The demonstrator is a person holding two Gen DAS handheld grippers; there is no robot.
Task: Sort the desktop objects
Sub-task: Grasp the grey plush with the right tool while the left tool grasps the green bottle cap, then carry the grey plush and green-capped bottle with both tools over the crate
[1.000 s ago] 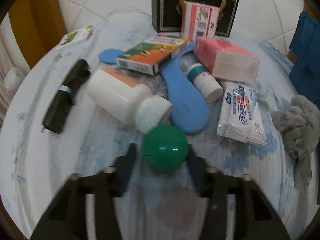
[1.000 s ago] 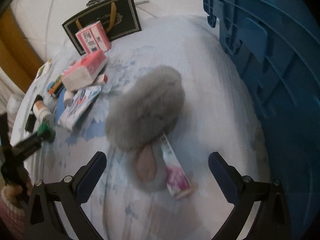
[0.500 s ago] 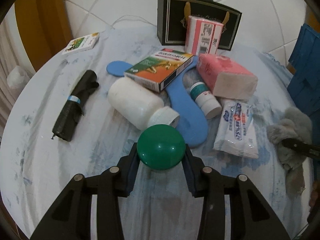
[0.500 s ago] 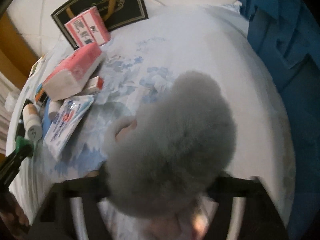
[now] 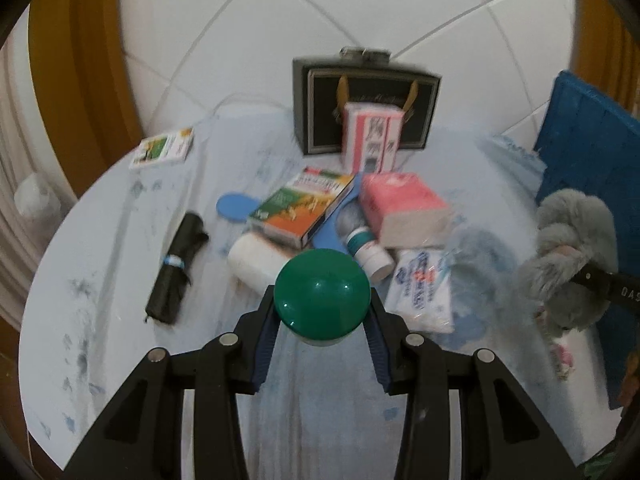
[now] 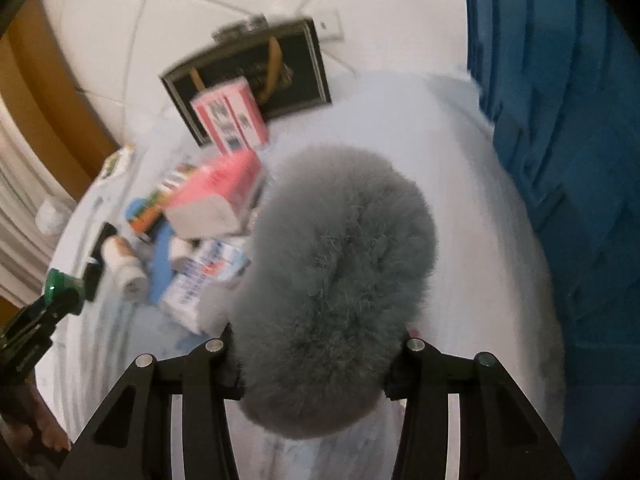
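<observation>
The left claw [image 5: 322, 334] pinches a round green plastic cap [image 5: 322, 295] between its two blue-padded fingers [image 5: 267, 342], the cap raised clear of the pale blue-patterned bench [image 5: 100, 264]. Just beyond the cap lies a white plastic bottle [image 5: 256, 262] on its side, partly under an orange-and-green cardboard box [image 5: 306, 210]. A flat blue plastic piece [image 5: 236, 207] runs beneath that box. To the left lies a rolled black plastic bag with a pale blue band [image 5: 176, 266]. To the right of the cap sit a small white bottle with a teal band [image 5: 366, 250], a pink wrapped tissue pack [image 5: 402, 208] and a white wipes packet with blue print [image 5: 420, 292]. Further back a pink-and-white carton [image 5: 372, 140] leans on a black gift bag [image 5: 366, 106].

The right claw [image 6: 316, 364] is closing on a grey fluffy slipper [image 6: 340, 264], which fills the gap between its fingers [image 6: 404, 376] and is lifted off the bench. A blue plastic crate [image 6: 568, 140] stands at the right.
</observation>
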